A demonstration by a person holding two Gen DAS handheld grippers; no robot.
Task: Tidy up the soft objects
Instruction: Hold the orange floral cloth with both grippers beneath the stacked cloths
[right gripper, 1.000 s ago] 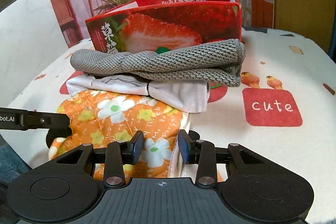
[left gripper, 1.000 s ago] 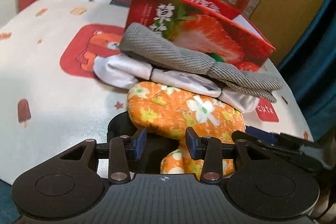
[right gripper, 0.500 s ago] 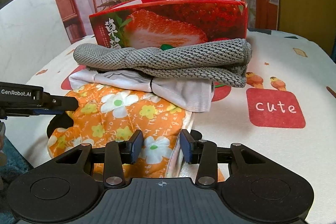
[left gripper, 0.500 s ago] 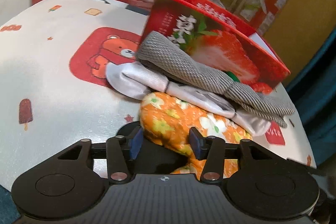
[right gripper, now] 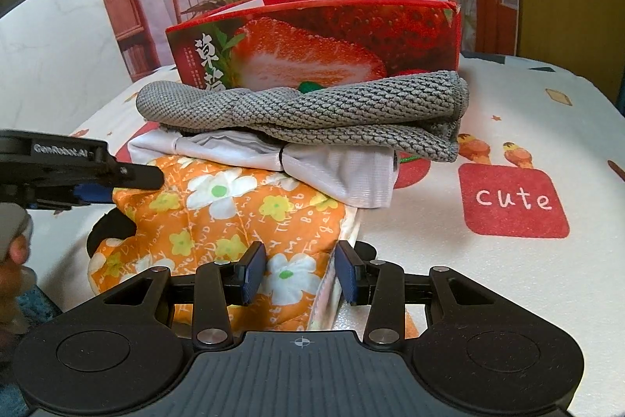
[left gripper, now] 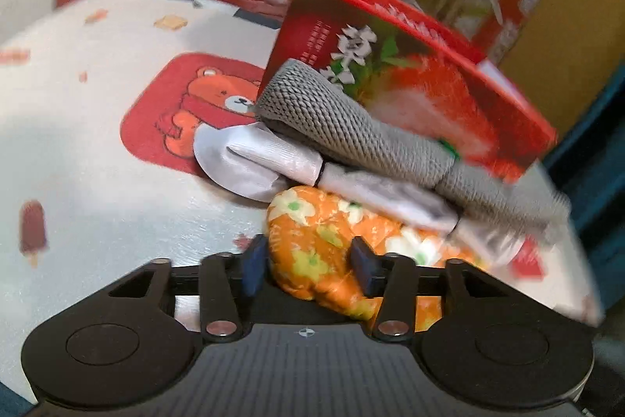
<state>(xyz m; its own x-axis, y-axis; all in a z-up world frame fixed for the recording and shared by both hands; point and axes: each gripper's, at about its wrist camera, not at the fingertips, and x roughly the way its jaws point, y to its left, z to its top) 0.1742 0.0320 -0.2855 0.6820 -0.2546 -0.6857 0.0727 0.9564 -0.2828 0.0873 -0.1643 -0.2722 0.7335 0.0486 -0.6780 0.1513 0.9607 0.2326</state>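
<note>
With both fingers [left gripper: 308, 264] [right gripper: 300, 272] clamped on the orange floral cloth [right gripper: 234, 217], lift evenly toward the twelve-o'clock strawberry box [right gripper: 320, 38].

Left wrist view is motion-blurred; the gray knit cloth [left gripper: 375, 139] hides the strawberry box's [left gripper: 449, 92] base.

Black grippers [right gripper: 300, 270], blue-padded jaws

Orange floral cloth [right gripper: 234, 217]; grey knit [right gripper: 312, 112]; red strawberry box [right gripper: 312, 42].
</note>
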